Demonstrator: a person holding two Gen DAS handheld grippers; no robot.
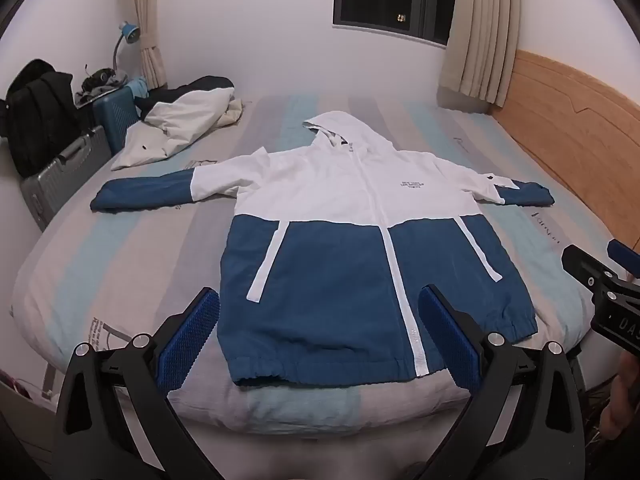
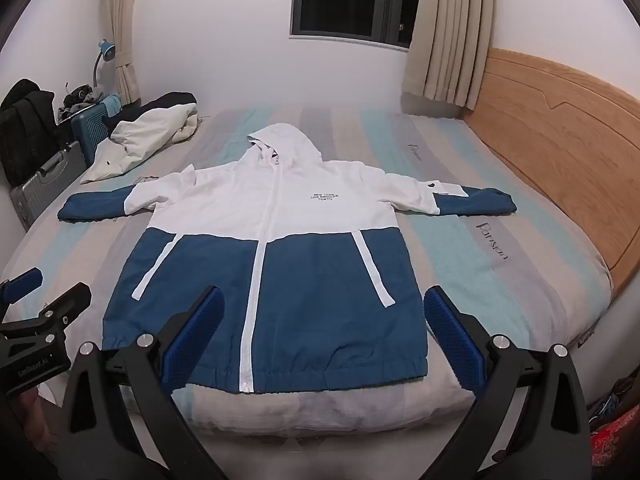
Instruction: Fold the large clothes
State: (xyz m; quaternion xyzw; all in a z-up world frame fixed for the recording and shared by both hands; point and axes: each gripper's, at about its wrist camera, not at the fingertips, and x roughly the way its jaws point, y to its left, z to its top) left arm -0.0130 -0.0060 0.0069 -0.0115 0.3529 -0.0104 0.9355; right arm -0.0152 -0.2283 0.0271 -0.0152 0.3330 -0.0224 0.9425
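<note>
Striped grey, beige and pale-blue mattress cover with wooden headboard to the right. Centred on it: white-and-blue hooded zip jacket, front up, zipped, both sleeves spread sideways, hood toward the window, hem nearest. Crumpled white-and-navy garment well apart, at far left. Left gripper and right gripper above the hem, jaws fully spread, nothing between the blue pads. Judged step: start, no fold made. Next move likely calls for lowering onto a sleeve or side edge, pinching and carrying it across the body.
</note>
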